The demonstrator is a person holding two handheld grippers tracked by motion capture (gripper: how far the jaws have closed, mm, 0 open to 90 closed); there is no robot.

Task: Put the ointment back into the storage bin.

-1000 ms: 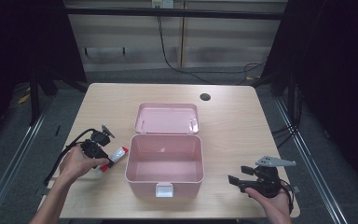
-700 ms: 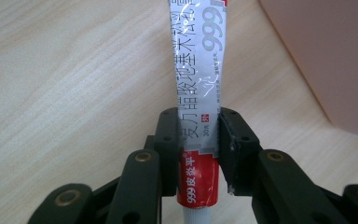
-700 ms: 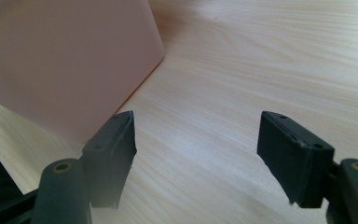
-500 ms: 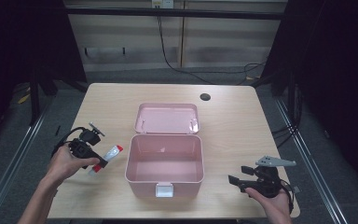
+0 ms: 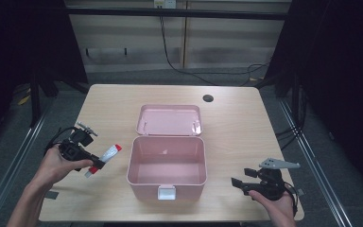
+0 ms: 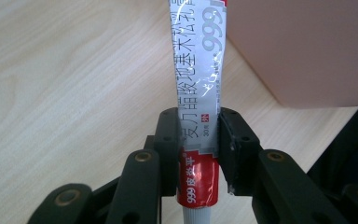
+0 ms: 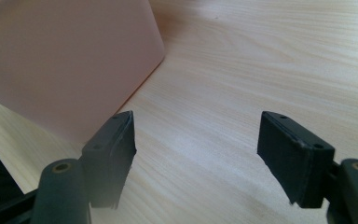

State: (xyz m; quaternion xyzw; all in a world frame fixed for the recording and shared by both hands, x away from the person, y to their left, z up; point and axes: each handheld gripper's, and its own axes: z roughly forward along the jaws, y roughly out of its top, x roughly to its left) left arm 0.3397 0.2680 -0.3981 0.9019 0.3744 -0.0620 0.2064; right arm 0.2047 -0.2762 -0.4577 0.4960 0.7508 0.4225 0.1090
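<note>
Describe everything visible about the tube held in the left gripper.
The tube is a slim, flattened ointment tube, silvery-white with grey Chinese print, "999" and a red band near its whitish cap end. It looks like soft foil or plastic. The left gripper clamps it across the lower body, jaws closed on both sides, cap end toward the hand. In the high view it sits left of the open pink box, pointing toward it.

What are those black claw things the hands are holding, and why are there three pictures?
They are grabbing tools, and a person holds one in each hand. One camera looks down from above the wooden table. The other two ride on the tools, looking along their jaws. In the middle sits a pink box with its lid open and nothing visible inside. The left gripper squeezes a red and white tube with printed writing. The right gripper holds nothing, and its jaws stand wide apart near the box.
</note>
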